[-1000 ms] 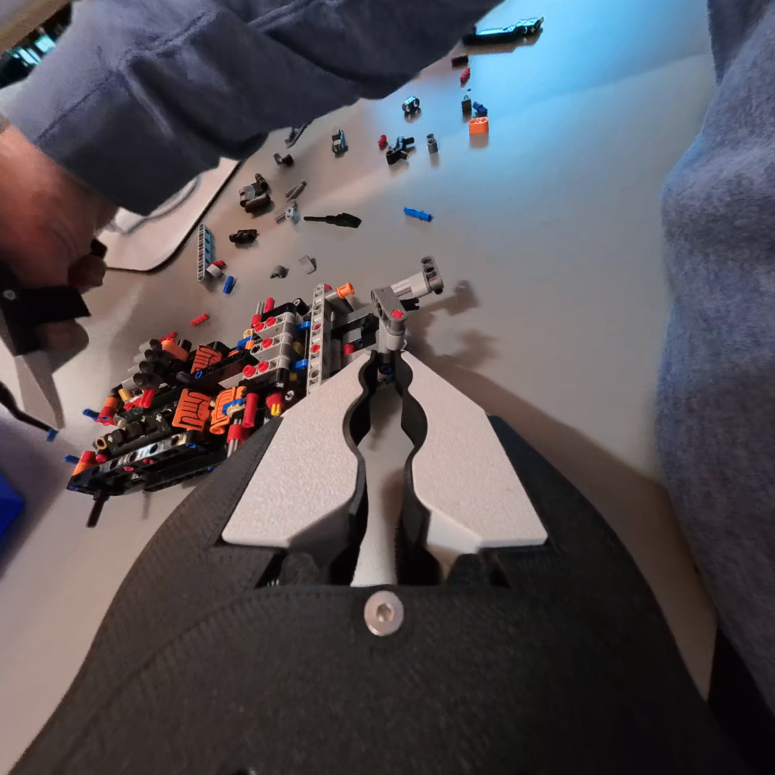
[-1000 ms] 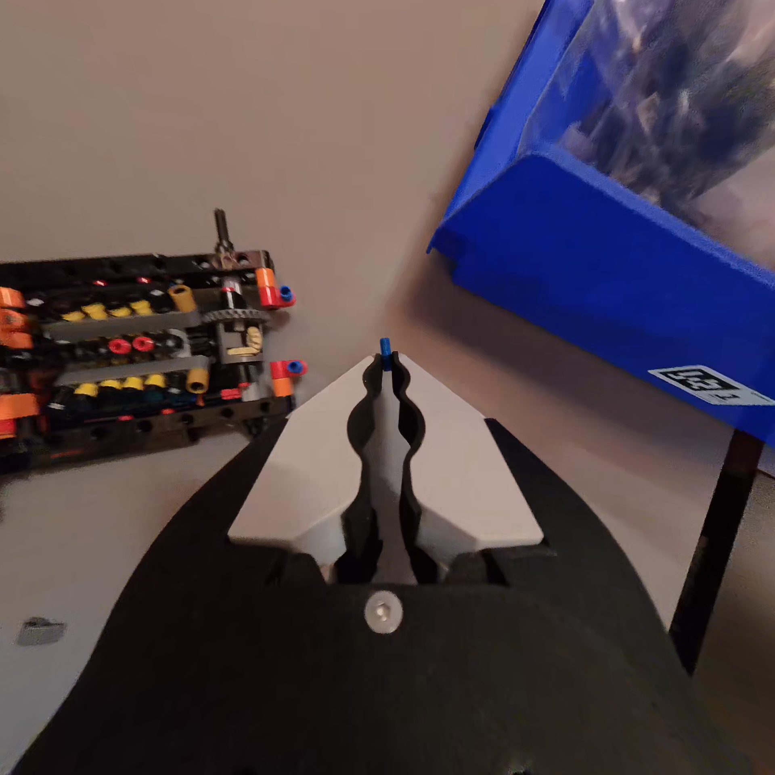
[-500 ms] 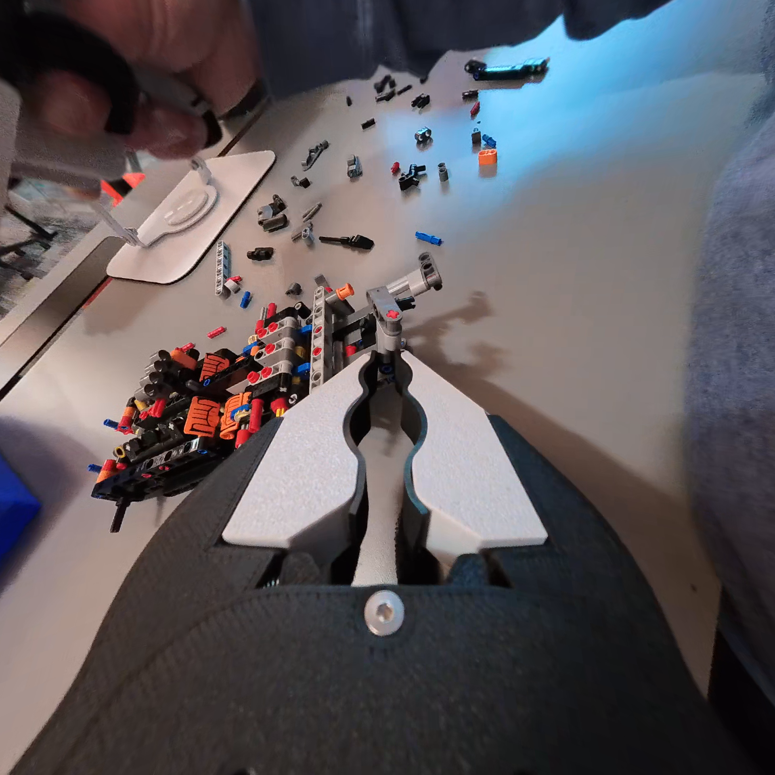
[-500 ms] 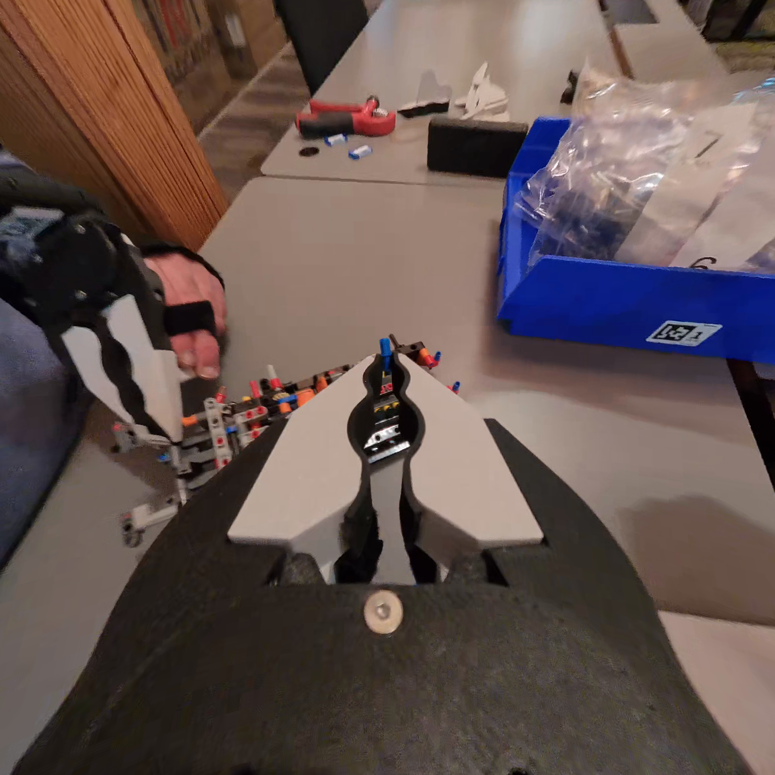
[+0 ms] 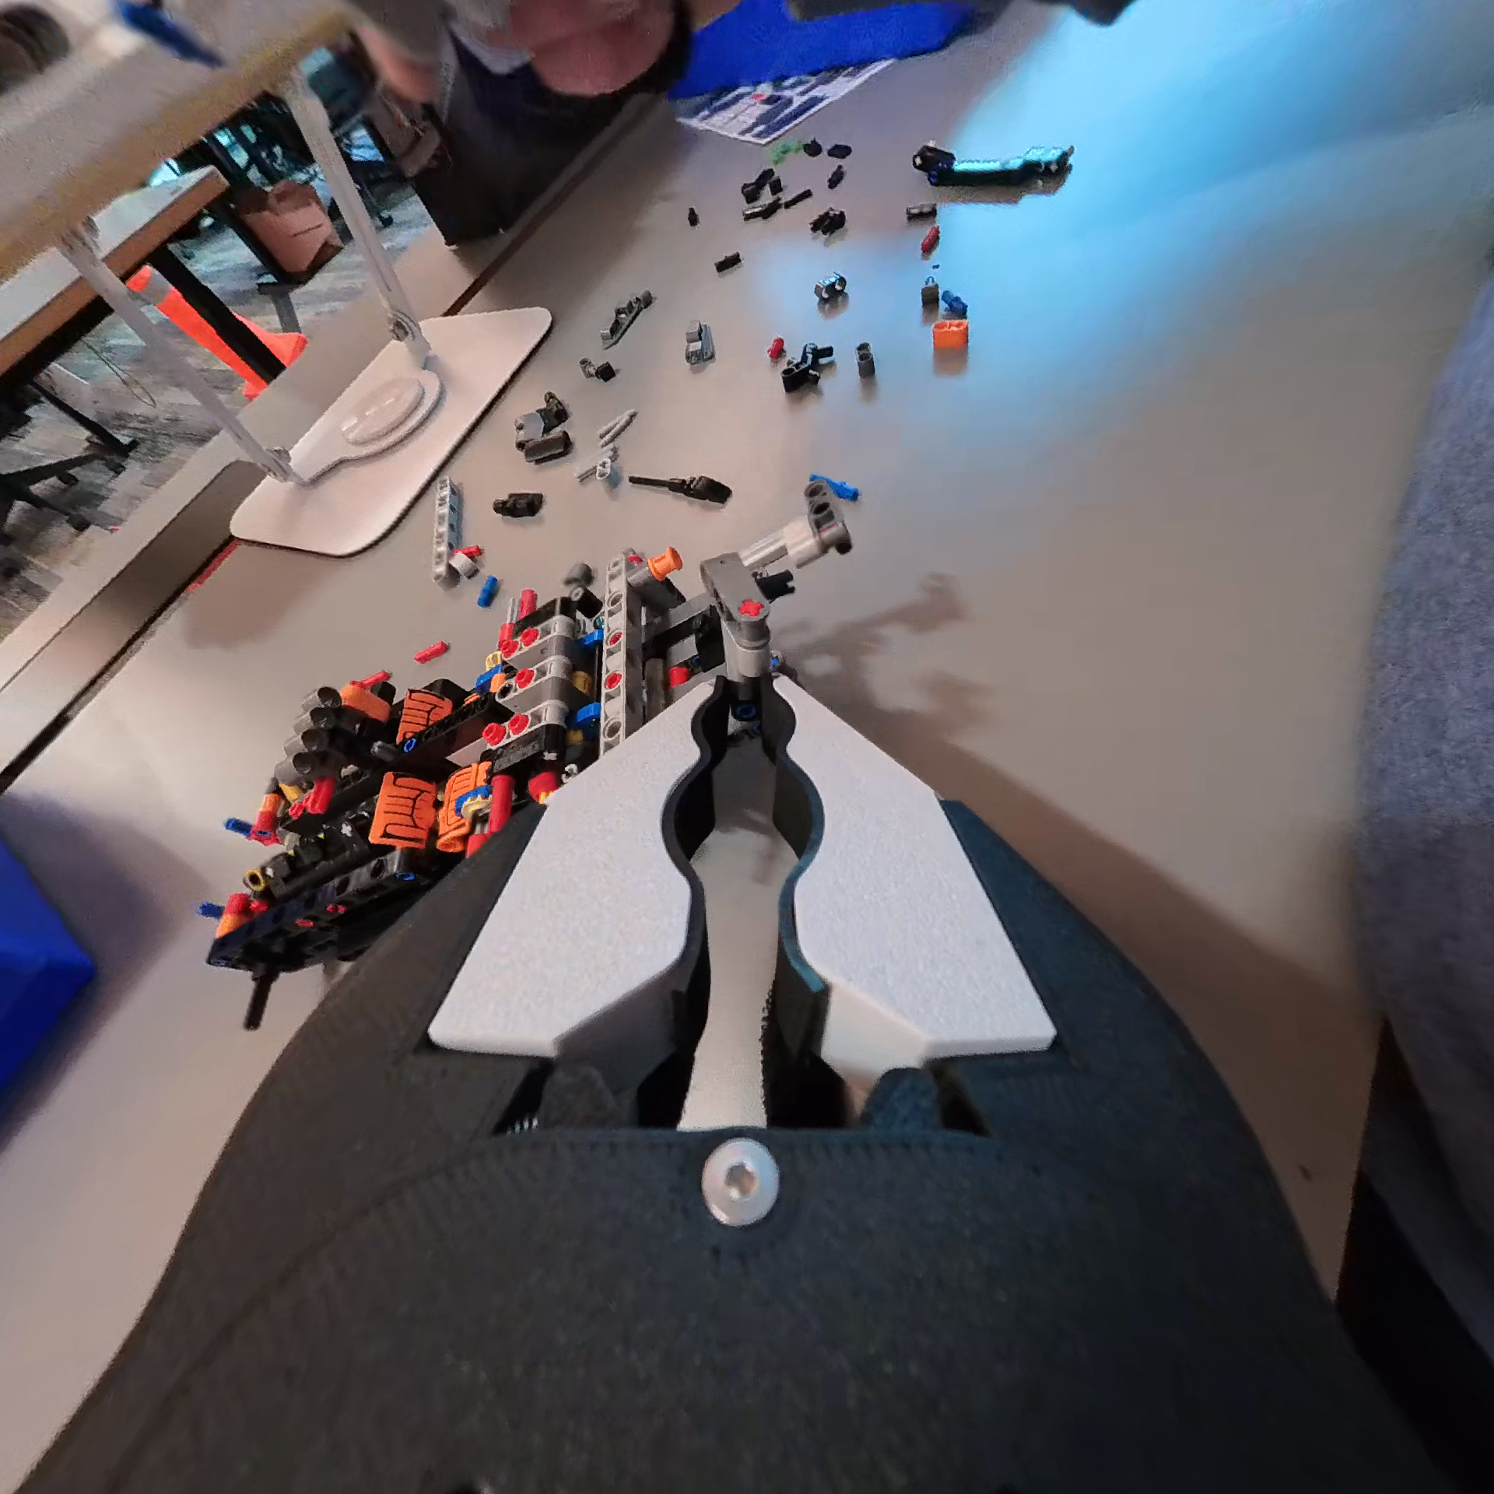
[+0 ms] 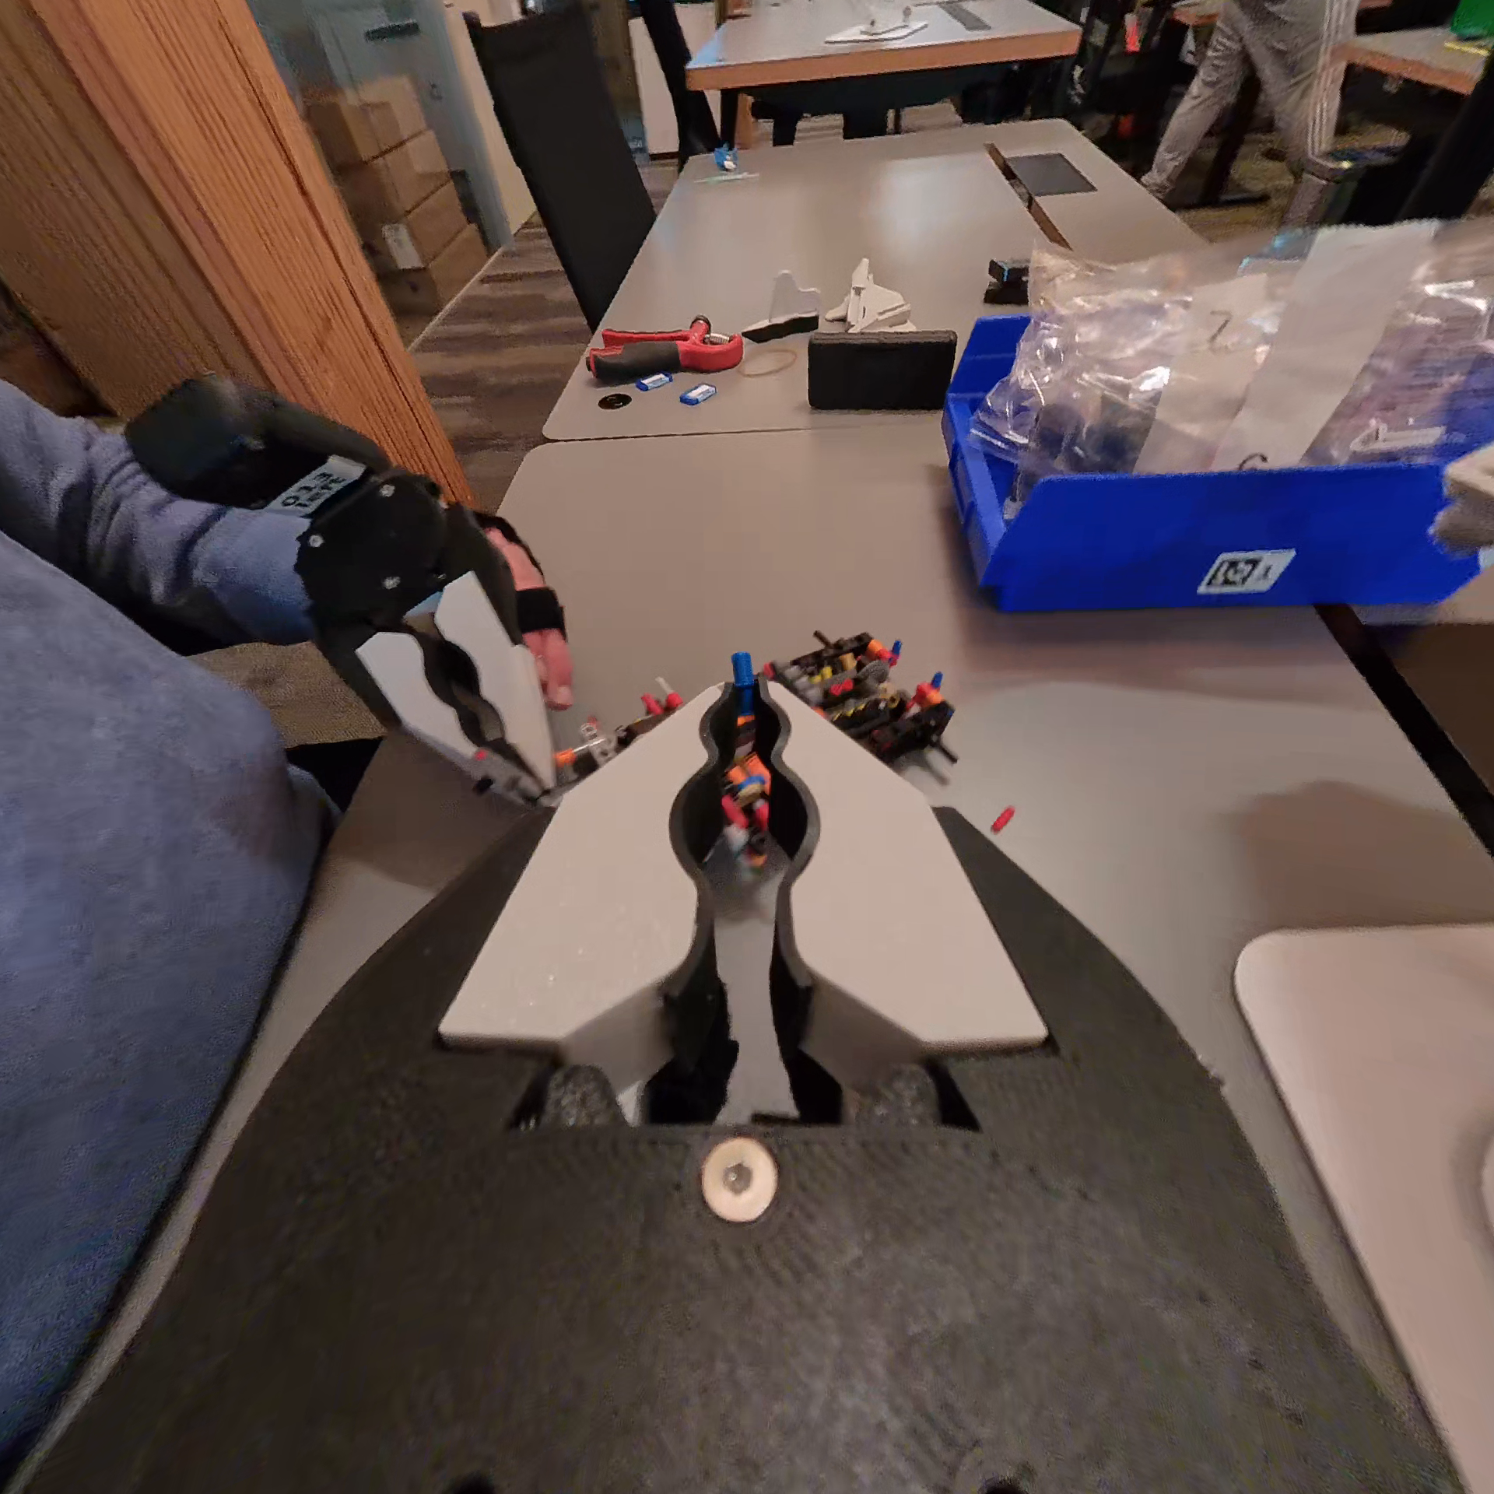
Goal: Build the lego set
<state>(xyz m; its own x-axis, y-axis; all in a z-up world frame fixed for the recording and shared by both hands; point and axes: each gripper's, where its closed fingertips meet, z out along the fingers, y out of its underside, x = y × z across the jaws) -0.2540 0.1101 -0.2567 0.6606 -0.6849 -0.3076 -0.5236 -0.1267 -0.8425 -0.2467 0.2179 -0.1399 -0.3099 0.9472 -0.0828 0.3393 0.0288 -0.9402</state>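
The partly built lego model (image 5: 420, 768), black with orange, red and grey parts, lies on the grey table (image 5: 1091, 566). My left gripper (image 5: 745, 695) is shut on a grey beam (image 5: 744, 639) at the model's near end. In the right wrist view the model (image 6: 857, 699) lies beyond my right gripper (image 6: 742, 695), which is shut on a small blue pin (image 6: 741, 671) and held above the model. The left gripper (image 6: 517, 776) also shows there at the left, tips on the model's end.
Several loose lego pieces (image 5: 808, 364) are scattered on the far table. A white stand base (image 5: 388, 420) sits at the left. A blue bin (image 6: 1213, 533) with plastic bags stands at the back right. A red pin (image 6: 1002, 818) lies near the model. A person's sleeve (image 5: 1439, 647) is at the right. Some 15 cm of space lies between my two pairs of fingers.
My right gripper has lifted and swung from beside the bin to above the model, still holding the blue pin. The left gripper keeps its hold on the model's end.
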